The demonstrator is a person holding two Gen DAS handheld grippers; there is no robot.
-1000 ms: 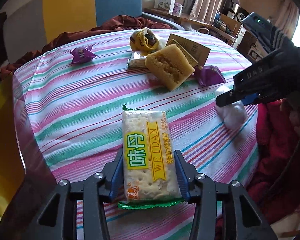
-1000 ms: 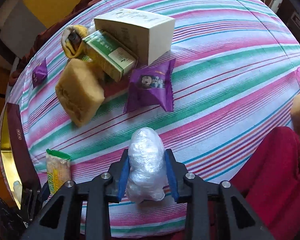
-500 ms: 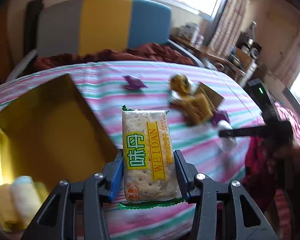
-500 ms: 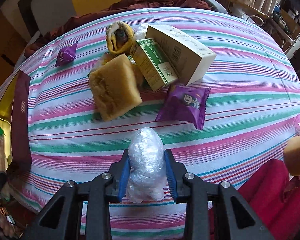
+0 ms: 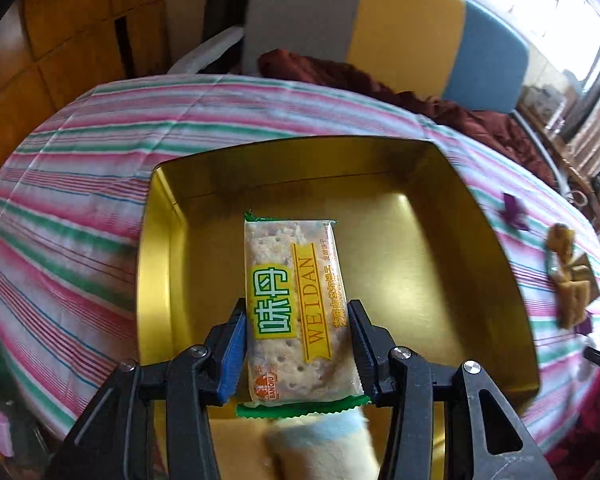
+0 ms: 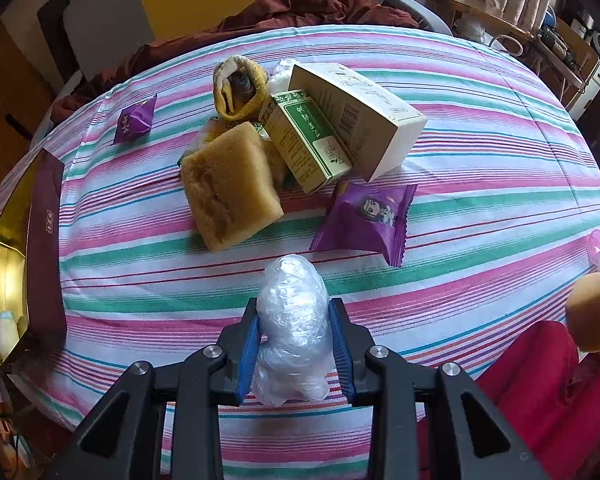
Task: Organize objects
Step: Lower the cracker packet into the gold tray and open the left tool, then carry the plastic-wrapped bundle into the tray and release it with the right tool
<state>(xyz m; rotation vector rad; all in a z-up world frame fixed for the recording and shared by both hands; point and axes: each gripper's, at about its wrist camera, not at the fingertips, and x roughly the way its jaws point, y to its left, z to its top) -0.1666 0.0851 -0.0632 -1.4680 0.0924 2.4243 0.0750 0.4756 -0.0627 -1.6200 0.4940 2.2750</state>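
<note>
Your left hand-held gripper (image 5: 296, 344) is closed on a cracker packet (image 5: 296, 312) and holds it above the open gold tin box (image 5: 496, 264). A pale roll (image 5: 324, 444) lies in the box at its near edge. Your right hand-held gripper (image 6: 294, 340) clamps a ball wrapped in clear plastic (image 6: 292, 324) over the desk (image 6: 500, 152), which wears a cloth with pink, green and white stripes. On that cloth there are a yellow sponge (image 6: 228, 188), a green box (image 6: 308, 140), a beige carton (image 6: 356, 116), a purple snack bag (image 6: 368, 220) and a small purple sachet (image 6: 134, 122). Behind the desk stands a seat back in grey, yellow and blue (image 5: 384, 32), with a dark red blanket (image 6: 300, 6) on it.
</note>
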